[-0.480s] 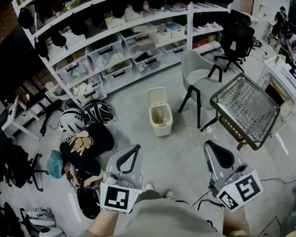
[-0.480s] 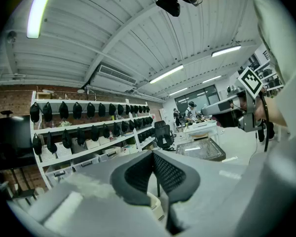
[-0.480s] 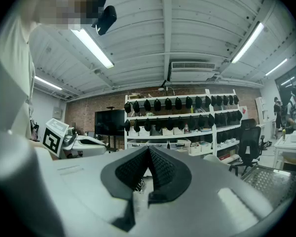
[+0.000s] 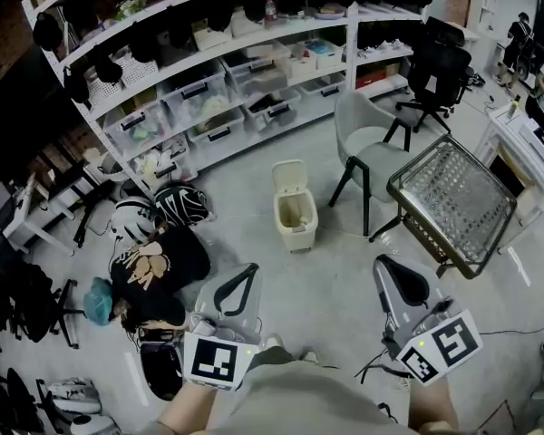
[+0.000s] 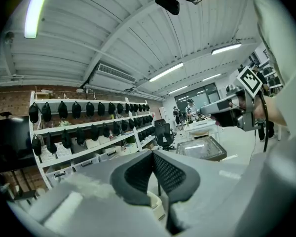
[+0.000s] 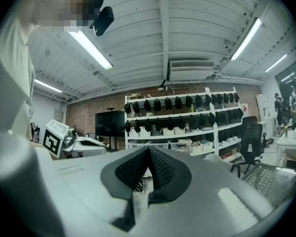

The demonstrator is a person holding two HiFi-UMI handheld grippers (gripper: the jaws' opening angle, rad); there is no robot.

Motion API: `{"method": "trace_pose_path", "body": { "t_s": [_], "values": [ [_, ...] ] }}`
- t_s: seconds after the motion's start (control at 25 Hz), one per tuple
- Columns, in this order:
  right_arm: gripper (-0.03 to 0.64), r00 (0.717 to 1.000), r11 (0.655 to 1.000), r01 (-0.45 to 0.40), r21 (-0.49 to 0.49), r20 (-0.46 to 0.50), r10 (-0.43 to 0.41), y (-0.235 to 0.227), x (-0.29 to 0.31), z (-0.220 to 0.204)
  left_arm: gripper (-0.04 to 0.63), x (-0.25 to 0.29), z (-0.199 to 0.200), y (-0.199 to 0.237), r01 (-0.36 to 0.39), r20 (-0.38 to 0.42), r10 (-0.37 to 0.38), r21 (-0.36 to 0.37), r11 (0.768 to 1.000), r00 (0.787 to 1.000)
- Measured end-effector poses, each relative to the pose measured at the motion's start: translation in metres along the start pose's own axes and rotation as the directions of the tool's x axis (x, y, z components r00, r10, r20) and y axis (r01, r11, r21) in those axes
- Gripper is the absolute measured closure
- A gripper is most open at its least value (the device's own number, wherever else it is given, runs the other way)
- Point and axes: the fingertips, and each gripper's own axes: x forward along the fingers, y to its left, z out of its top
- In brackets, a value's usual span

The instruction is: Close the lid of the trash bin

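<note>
Bin with lid up sits well ahead; my left gripper and right gripper are clenched empty, so a clumsy shove could topple it.

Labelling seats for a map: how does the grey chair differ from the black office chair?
The grey chair is a light shell on straight dark legs; the black office chair is all black on a star base. The grey chair stands near the trash bin; the black office chair stands farther back, by the shelves. Both stand upright, unoccupied.
</note>
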Motion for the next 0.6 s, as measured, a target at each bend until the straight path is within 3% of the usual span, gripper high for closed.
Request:
{"method": "trace_pose_path", "body": {
  "t_s": [0.6],
  "values": [
    [0.614, 0.999, 1.000, -0.005, 0.017, -0.033, 0.005, -0.025, 0.048, -0.023, 0.594, 0.044, -0.013, 0.024, 0.008, -0.012, -0.008, 0.011, 1.000, 1.000]
  ]
}}
